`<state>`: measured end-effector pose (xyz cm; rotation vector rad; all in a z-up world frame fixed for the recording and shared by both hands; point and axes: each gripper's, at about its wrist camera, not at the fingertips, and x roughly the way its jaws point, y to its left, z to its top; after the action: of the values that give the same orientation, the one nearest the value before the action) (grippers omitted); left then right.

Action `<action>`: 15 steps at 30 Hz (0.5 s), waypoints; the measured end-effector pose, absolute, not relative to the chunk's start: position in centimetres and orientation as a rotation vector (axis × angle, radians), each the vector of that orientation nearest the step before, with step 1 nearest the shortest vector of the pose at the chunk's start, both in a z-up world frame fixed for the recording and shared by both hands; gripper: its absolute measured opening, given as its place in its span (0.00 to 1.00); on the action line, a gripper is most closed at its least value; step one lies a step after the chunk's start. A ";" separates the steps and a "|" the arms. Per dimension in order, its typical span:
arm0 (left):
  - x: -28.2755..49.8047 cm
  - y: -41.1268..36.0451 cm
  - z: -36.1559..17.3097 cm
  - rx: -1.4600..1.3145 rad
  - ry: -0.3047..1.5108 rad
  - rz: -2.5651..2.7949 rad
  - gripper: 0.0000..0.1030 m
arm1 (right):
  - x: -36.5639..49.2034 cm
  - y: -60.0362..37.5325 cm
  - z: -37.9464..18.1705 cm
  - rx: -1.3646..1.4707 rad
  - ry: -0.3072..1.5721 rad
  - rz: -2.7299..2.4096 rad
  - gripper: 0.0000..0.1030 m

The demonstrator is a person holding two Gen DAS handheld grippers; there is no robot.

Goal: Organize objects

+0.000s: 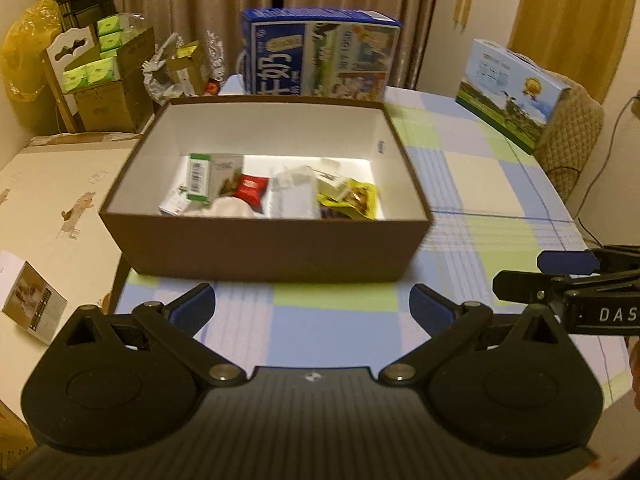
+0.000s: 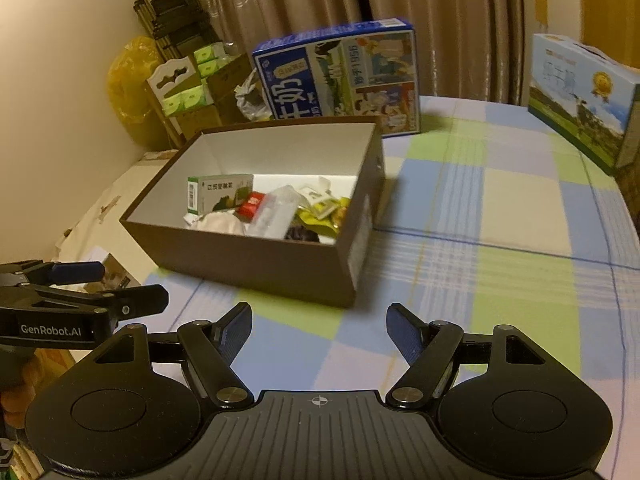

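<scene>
Looks basically done: brown box (image 1: 264,248) sits near the desk's (image 1: 472,184) left edge with snack packets (image 1: 276,194) all inside. Left tool (image 1: 312,308) and right tool (image 2: 320,330) both spread wide, holding nothing.

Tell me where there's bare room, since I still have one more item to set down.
Bare checked tablecloth lies right of the brown box, up to the landscape carton, and between the box and both open grippers, left gripper and right gripper. Inside, only the strip along the far wall is free; the packets crowd the near half.
</scene>
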<state>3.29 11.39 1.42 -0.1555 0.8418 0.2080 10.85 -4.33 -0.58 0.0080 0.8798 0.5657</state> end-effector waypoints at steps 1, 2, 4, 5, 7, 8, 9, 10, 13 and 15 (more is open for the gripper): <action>3.1 10.8 1.4 -0.154 0.842 0.204 0.99 | 10.5 -4.9 -0.5 0.011 0.880 0.563 0.70; 2.9 10.2 1.4 -0.152 0.842 0.201 0.99 | 10.1 -5.5 -0.5 0.014 0.879 0.559 0.70; 2.5 9.0 1.5 -0.149 0.842 0.195 0.99 | 9.3 -6.7 -0.4 0.019 0.880 0.550 0.70; 2.3 8.4 1.5 -0.148 0.842 0.194 0.99 | 8.9 -7.4 -0.3 0.021 0.881 0.545 0.70; 1.8 7.3 1.6 -0.146 0.842 0.188 0.99 | 8.2 -8.5 -0.3 0.027 0.883 0.535 0.69; 1.5 6.7 1.6 -0.143 0.842 0.186 0.99 | 7.8 -9.1 -0.2 0.031 0.883 0.531 0.70; 1.3 6.1 1.6 -0.143 0.843 0.184 0.99 | 7.4 -9.7 -0.2 0.035 0.885 0.528 0.70; 1.1 5.5 1.6 -0.143 0.844 0.178 0.99 | 7.0 -10.3 -0.2 0.037 0.888 0.523 0.70; 0.5 4.1 1.5 -0.144 0.849 0.169 0.99 | 5.9 -11.9 -0.1 0.036 0.895 0.507 0.70; 0.2 3.1 1.4 -0.145 0.853 0.161 0.99 | 5.2 -13.0 -0.2 0.036 0.897 0.493 0.70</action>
<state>0.22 3.09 1.36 -0.1447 0.8532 0.1609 5.19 -13.02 -0.16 0.0358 0.8968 0.4926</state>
